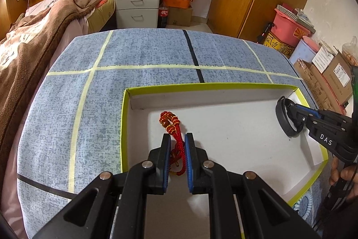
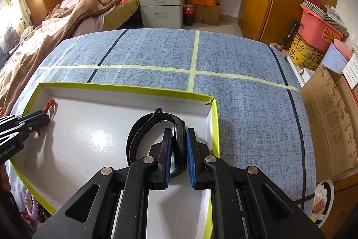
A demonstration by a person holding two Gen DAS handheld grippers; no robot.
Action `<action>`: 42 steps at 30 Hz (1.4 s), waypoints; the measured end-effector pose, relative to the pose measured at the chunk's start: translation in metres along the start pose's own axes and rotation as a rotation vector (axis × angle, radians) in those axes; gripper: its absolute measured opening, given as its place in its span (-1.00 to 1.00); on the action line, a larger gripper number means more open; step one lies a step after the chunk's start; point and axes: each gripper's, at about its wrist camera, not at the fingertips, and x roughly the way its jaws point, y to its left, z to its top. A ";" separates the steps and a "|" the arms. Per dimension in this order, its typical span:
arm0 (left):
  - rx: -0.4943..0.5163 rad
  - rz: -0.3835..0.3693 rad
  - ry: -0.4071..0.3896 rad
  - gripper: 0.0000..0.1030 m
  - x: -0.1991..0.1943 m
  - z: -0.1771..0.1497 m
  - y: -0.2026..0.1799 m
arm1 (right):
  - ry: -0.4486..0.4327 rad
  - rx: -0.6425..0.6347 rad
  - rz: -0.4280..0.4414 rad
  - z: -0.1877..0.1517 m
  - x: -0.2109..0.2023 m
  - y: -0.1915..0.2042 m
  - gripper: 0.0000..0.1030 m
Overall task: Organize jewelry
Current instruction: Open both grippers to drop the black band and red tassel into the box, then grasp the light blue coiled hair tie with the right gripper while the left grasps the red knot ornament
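Two handheld grippers work inside a shallow white box (image 1: 235, 93) with a lime-green rim, set on a table under a blue cloth (image 1: 145, 48) marked with pale tape lines. The left gripper (image 1: 177, 138) has its jaws drawn narrow on a red beaded cord bracelet (image 1: 171, 121), whose beaded end lies on the box floor near the left wall. The right gripper (image 2: 179, 133) pinches a black wristband (image 2: 145, 127) — standing on edge by the box's right wall. A bed (image 1: 44, 21) lies beyond.
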 end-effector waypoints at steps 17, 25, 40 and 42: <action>-0.032 -0.030 -0.037 -0.19 -0.025 -0.009 0.001 | -0.072 -0.004 0.040 -0.005 -0.026 0.010 -0.22; -0.033 -0.066 -0.079 -0.09 -0.062 -0.031 -0.005 | -0.125 0.007 0.057 -0.025 -0.065 0.015 -0.22; -0.090 -0.045 -0.162 -0.08 -0.109 -0.085 0.008 | -0.141 0.045 0.078 -0.087 -0.103 0.015 -0.22; -0.093 -0.056 -0.169 -0.07 -0.113 -0.091 0.009 | -0.138 0.055 0.081 -0.096 -0.105 0.014 -0.22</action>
